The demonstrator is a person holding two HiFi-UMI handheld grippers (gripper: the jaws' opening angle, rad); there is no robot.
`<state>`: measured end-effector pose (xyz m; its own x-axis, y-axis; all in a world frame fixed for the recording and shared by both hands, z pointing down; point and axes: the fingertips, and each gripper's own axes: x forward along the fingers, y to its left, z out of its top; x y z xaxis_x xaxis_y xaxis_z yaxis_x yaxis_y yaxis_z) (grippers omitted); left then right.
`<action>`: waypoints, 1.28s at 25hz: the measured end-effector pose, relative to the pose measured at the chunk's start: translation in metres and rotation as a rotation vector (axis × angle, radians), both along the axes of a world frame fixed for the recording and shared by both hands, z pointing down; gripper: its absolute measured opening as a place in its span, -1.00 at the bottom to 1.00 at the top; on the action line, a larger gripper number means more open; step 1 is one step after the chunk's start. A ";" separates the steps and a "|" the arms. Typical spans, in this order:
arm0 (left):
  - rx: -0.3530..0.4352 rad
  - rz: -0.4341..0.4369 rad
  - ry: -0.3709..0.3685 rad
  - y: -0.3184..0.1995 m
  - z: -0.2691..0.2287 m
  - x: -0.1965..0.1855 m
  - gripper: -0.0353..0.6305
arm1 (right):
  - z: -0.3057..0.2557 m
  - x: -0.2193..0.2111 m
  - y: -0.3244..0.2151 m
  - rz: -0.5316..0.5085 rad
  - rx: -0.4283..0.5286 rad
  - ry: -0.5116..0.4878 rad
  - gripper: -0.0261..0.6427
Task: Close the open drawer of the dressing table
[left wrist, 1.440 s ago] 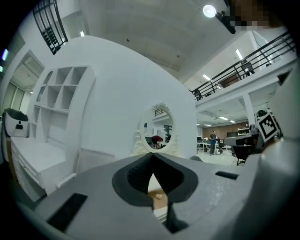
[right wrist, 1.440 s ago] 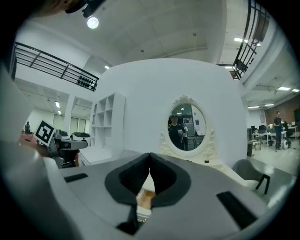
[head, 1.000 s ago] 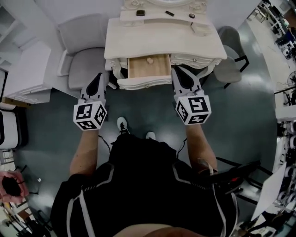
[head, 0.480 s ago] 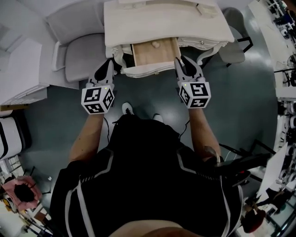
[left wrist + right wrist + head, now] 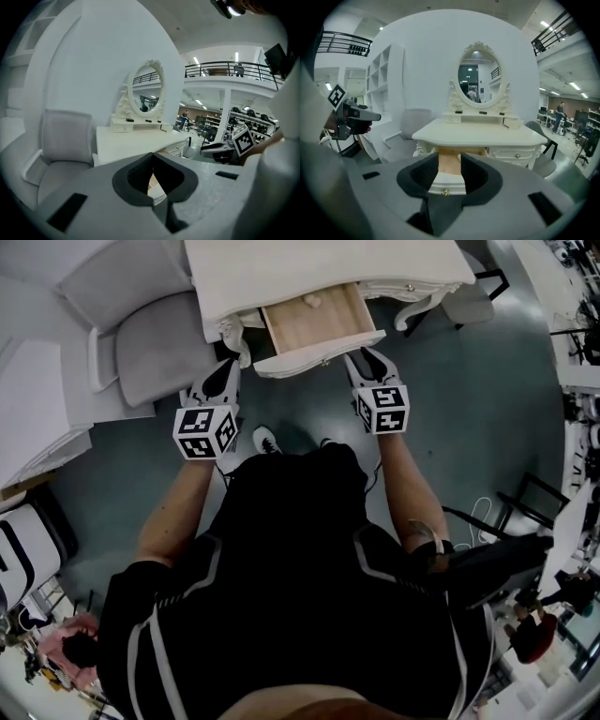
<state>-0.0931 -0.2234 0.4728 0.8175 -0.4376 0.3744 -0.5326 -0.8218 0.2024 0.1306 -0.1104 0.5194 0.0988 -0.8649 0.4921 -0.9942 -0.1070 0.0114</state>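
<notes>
Head view: the left gripper (image 5: 230,369) hangs clenched and empty just left of the pulled-out drawer (image 5: 319,329) of the dressing table (image 5: 281,268), seemingly kept clear. Just right of the drawer's front, the right gripper (image 5: 367,357) grips nothing; its jaws have just been opening and frame the gold knob (image 5: 446,192), likely readying a push.

The dressing table (image 5: 319,268) is cream-white; its drawer (image 5: 314,322) shows pale wood inside, with a knob (image 5: 445,192) that looks gold. The left gripper (image 5: 228,369) and right gripper (image 5: 367,357) are grey, their cubes black-and-white patterned.
</notes>
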 end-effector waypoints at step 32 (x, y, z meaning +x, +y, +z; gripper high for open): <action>-0.190 -0.054 -0.242 0.041 0.137 0.059 -0.88 | 0.208 0.051 -0.023 -0.112 -0.317 -0.147 -0.65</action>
